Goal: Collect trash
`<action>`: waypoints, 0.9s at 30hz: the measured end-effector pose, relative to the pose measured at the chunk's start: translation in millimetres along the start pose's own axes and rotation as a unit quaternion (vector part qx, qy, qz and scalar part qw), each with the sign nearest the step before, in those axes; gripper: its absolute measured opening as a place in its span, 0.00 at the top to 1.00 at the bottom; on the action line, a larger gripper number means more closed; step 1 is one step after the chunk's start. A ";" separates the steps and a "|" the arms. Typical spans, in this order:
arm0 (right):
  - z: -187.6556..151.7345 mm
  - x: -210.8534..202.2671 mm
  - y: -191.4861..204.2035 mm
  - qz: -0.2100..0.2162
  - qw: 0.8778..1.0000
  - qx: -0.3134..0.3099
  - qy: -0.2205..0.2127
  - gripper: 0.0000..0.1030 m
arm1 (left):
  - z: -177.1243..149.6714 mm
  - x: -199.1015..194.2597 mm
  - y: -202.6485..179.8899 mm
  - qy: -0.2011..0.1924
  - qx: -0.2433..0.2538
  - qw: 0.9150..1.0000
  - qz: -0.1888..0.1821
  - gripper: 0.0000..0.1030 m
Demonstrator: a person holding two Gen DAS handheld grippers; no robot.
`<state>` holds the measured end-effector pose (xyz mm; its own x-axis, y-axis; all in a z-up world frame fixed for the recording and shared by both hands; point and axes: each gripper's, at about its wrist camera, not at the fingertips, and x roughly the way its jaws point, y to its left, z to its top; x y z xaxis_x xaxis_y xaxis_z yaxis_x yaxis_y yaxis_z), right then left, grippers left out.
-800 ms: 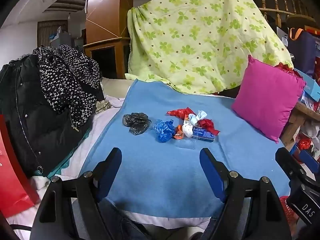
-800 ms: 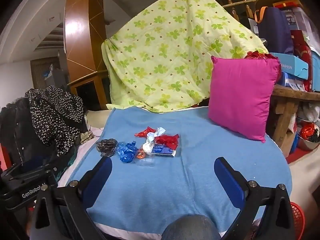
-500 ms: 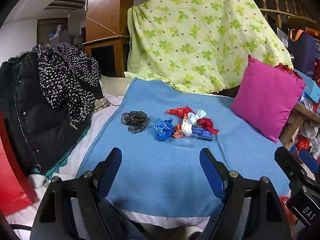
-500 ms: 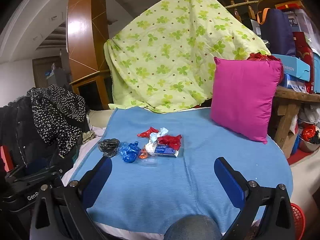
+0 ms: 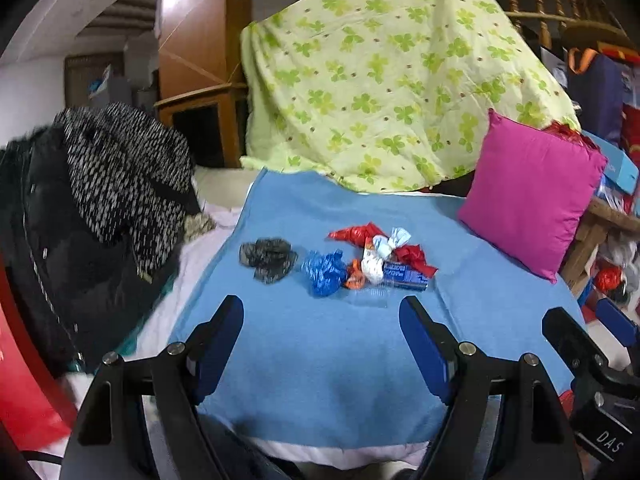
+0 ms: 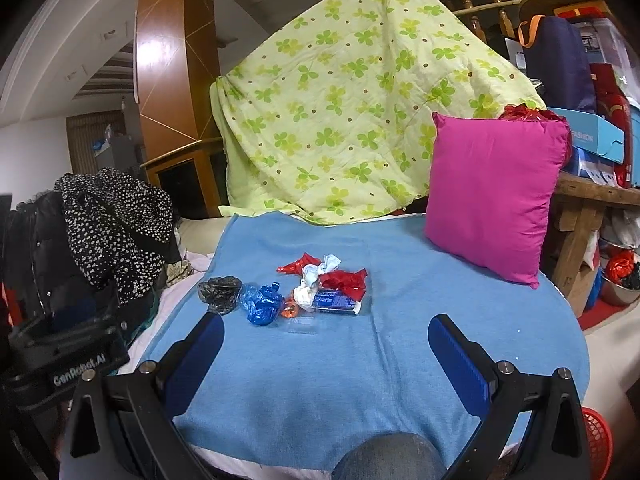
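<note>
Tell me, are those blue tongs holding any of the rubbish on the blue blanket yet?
No. The left tongs and right tongs are both wide open and empty, short of the trash pile, which lies untouched on the blue blanket.

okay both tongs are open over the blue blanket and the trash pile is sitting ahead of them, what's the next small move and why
Probably ease the left tongs forward and down toward the black crumpled bag, the piece farthest left in the pile on the blue blanket. Both tongs stand open and empty, short of the trash.
</note>
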<state>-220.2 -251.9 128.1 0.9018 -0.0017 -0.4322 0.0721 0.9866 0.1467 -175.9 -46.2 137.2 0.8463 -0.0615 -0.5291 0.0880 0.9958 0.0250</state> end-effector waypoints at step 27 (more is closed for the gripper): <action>-1.7 5.8 2.4 0.006 1.000 0.014 -0.008 0.00 | -12.2 0.6 16.6 0.011 -0.020 1.000 -0.007 0.22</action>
<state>-215.5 -249.3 124.5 0.9093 0.0082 -0.4160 0.0722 0.9815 0.1773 -180.3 -28.9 127.0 0.8328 -0.0751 -0.5484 0.0787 0.9968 -0.0169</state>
